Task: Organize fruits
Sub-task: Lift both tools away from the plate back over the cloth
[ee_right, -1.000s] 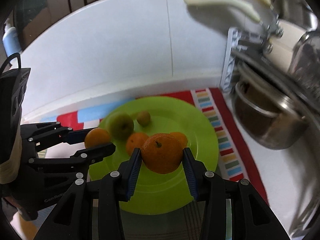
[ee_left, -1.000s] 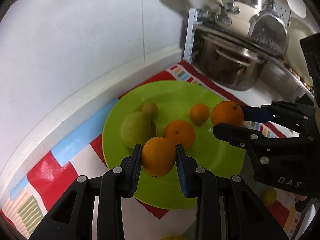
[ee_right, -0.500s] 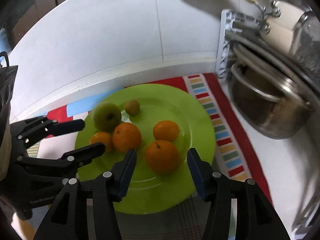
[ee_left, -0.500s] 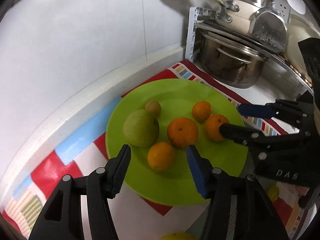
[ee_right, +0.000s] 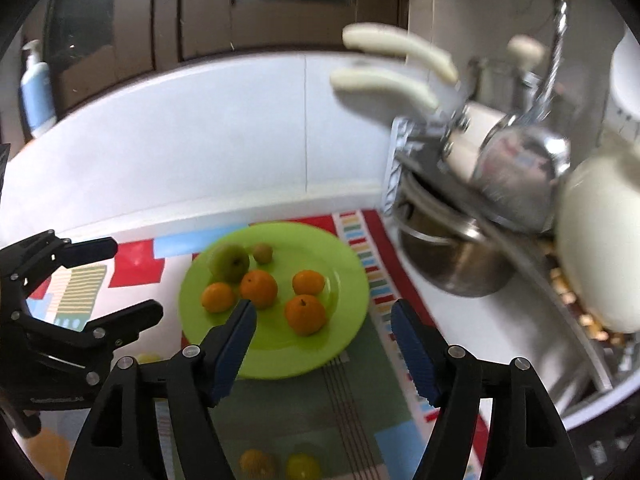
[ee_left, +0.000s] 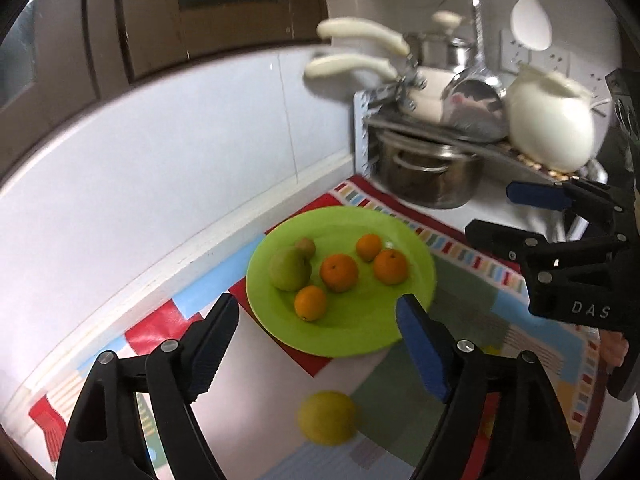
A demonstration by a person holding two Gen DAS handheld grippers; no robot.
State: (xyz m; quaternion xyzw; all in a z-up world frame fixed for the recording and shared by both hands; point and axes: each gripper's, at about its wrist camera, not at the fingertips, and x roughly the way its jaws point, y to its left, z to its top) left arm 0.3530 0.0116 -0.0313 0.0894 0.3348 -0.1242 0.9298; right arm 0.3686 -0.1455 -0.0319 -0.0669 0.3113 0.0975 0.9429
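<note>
A lime green plate [ee_left: 400,328] [ee_right: 276,360] on a colourful mat holds several oranges, a green pear [ee_left: 289,268] [ee_right: 230,261] and a small brownish fruit [ee_left: 306,245]. My left gripper [ee_left: 318,324] is open and empty, raised above the plate's near edge. My right gripper [ee_right: 322,330] is open and empty, also raised over the plate's near side. A yellow lemon [ee_left: 327,417] lies on the mat in front of the plate. An orange [ee_right: 256,462] and a yellow fruit [ee_right: 303,467] lie on the mat low in the right wrist view.
A steel pot [ee_left: 426,174] sits under a dish rack with a ladle and a white jug [ee_left: 550,124] at the right. White tiled wall [ee_left: 180,152] runs behind the plate. A blue bottle [ee_right: 37,92] stands on the ledge at far left.
Both grippers opened and left their oranges on the plate, then drew back and up, so the plate looks smaller and the fruits on the mat came into view.
</note>
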